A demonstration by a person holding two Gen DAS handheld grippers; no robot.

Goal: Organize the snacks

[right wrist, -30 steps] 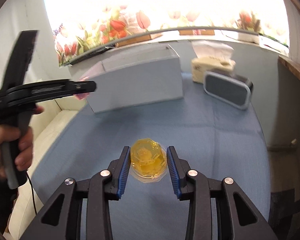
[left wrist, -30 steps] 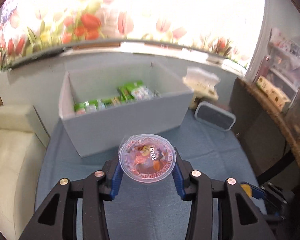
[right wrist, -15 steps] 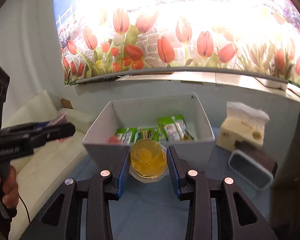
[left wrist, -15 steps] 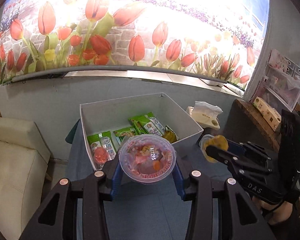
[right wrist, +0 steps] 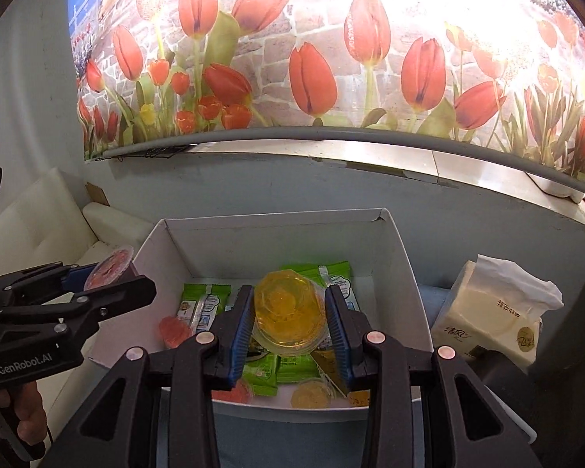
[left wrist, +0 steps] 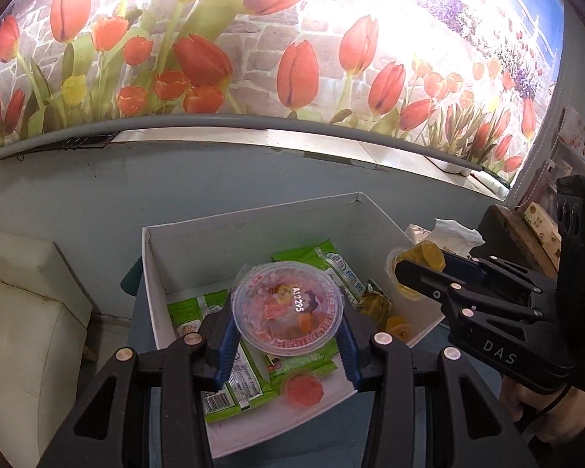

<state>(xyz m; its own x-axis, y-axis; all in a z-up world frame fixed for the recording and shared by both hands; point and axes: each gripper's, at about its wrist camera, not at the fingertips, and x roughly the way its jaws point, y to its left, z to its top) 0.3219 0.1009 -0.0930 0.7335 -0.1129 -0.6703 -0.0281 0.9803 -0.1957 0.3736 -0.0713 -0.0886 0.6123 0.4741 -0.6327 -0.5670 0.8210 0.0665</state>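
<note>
My left gripper is shut on a pink jelly cup and holds it above the white box. My right gripper is shut on a yellow jelly cup, also above the white box. The box holds green snack packets, a loose pink jelly cup and yellow jelly cups. The right gripper also shows in the left wrist view, at the box's right wall. The left gripper also shows in the right wrist view, at the box's left wall.
The box stands on a blue tablecloth by a grey-blue wall. A tissue pack sits to its right. A cream sofa is to the left. A wooden shelf is at the far right.
Both grippers have risen from the table and moved forward with their jelly cups, from in front of the box to over its opening.
</note>
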